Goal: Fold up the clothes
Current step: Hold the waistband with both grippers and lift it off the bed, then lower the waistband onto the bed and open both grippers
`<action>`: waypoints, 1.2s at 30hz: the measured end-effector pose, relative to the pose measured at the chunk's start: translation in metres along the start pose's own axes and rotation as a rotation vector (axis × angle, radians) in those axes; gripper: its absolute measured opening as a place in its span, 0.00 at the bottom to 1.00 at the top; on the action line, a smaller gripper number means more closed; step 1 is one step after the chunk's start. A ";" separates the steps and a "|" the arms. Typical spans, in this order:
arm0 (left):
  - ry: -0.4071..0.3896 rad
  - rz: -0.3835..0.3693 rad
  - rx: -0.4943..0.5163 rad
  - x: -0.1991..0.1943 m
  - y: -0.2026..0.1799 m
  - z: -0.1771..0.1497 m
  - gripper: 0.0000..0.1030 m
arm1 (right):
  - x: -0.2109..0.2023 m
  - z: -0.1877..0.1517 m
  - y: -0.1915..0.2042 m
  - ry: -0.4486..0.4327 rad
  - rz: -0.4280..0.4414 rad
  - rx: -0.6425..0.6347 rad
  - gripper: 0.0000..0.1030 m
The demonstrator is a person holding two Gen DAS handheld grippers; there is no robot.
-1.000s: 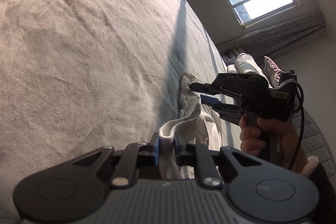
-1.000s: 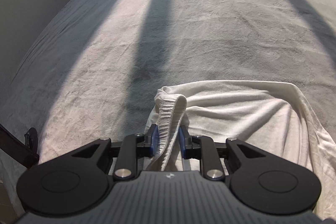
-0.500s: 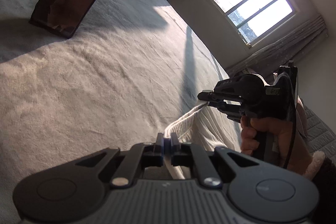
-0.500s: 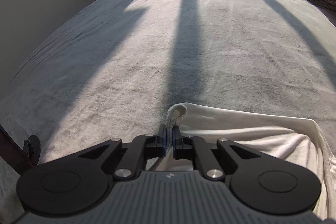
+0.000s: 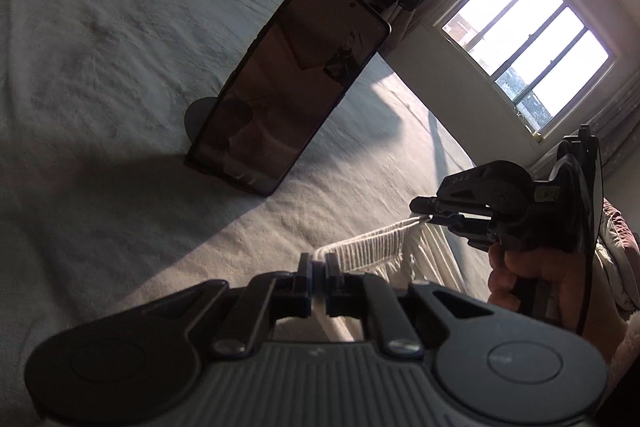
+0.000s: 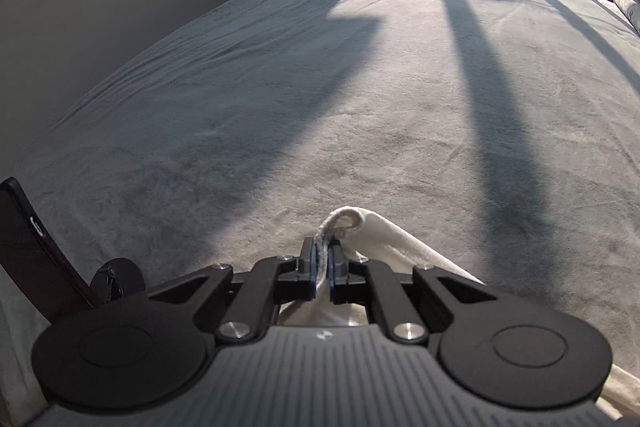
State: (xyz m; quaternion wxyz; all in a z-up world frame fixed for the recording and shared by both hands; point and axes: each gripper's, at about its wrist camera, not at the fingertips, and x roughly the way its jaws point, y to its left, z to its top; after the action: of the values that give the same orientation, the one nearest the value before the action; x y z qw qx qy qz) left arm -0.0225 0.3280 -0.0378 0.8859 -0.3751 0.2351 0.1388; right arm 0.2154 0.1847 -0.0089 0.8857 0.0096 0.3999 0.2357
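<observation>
Left hand-held gripper [image 5: 318,279] and right hand-held gripper [image 6: 322,273] each clenched on the white garment's [image 5: 370,241] ribbed edge, stretched between them; bare bed [image 6: 360,107] ahead; phone [image 5: 288,83] beyond left.

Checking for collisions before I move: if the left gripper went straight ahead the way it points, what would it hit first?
Probably the phone propped on the bed. The left gripper, shut on the garment, points roughly toward it, though depth is unclear.
</observation>
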 end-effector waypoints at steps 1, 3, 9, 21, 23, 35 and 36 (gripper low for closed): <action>-0.004 0.011 -0.008 -0.002 0.005 0.003 0.05 | 0.003 0.000 0.006 0.001 0.008 -0.006 0.06; -0.018 0.035 -0.021 -0.006 0.013 0.009 0.05 | 0.011 -0.001 0.020 0.004 0.023 -0.011 0.06; -0.028 0.106 -0.069 -0.001 0.028 0.024 0.05 | 0.030 -0.004 0.046 0.005 0.052 -0.015 0.06; 0.007 0.156 -0.105 0.004 0.034 0.028 0.13 | 0.028 -0.013 0.041 -0.006 0.035 0.031 0.30; 0.010 0.161 -0.111 0.004 0.034 0.028 0.20 | 0.016 -0.014 0.030 -0.022 0.041 0.042 0.42; -0.034 0.156 0.011 -0.012 -0.003 0.018 0.51 | -0.074 -0.044 -0.072 -0.039 -0.010 0.121 0.43; -0.021 0.140 0.031 -0.011 -0.008 0.015 0.51 | -0.081 -0.047 -0.080 -0.041 -0.014 0.127 0.43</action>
State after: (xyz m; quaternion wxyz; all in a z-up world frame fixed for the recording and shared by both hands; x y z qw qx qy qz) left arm -0.0239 0.3324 -0.0177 0.8821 -0.3428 0.2532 0.2007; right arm 0.1687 0.0711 -0.0003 0.8929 0.0678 0.3960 0.2033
